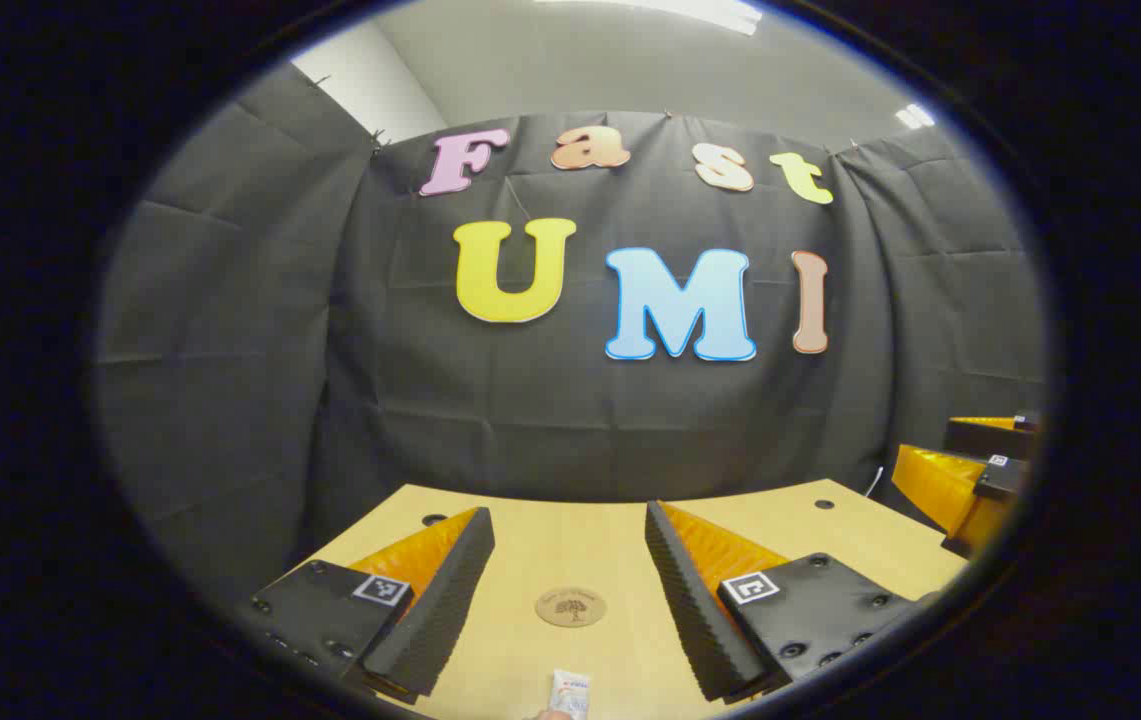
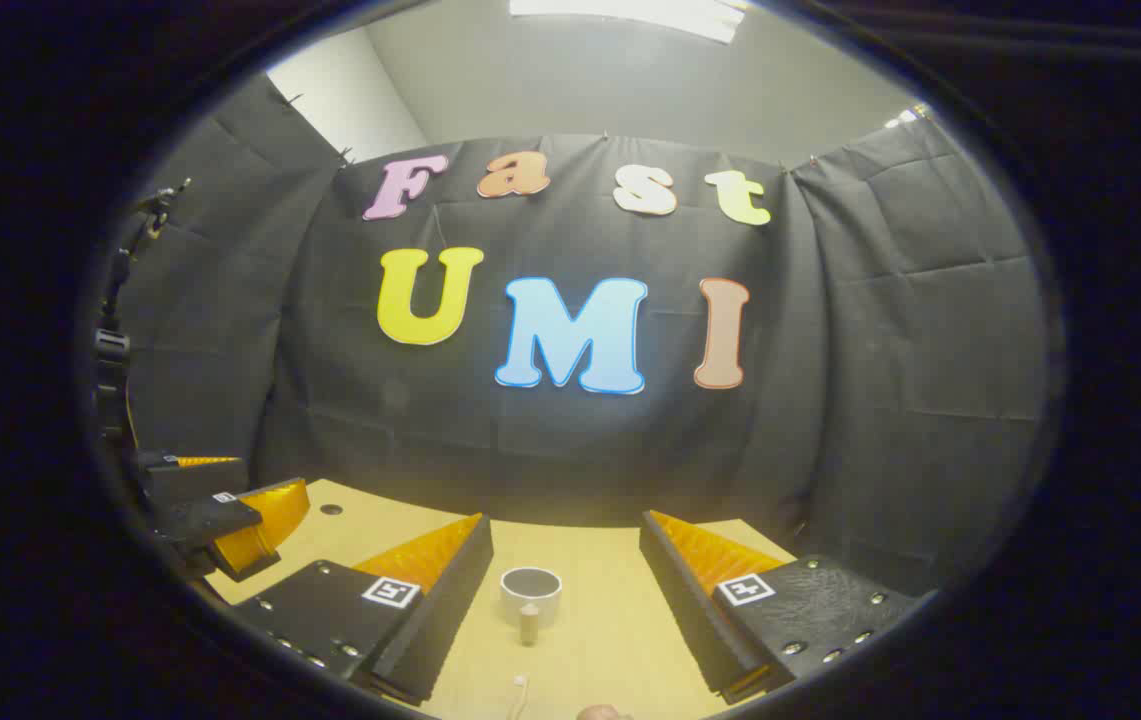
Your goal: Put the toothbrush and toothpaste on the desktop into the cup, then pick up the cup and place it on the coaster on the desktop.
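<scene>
In the left gripper view, the left gripper point(image 1: 570, 560) has its fingers spread wide above the wooden surface point(image 1: 580, 530), holding nothing. Between the fingers lies the round coaster point(image 1: 570, 606), and nearer than it, at the bottom edge, the toothpaste point(image 1: 569, 692). In the right gripper view, the right gripper point(image 2: 566, 562) also has its fingers spread and empty. Between them the cup point(image 2: 531, 590) stands upright, and nearer, close to the left finger, a white end of the toothbrush point(image 2: 520, 686) shows.
</scene>
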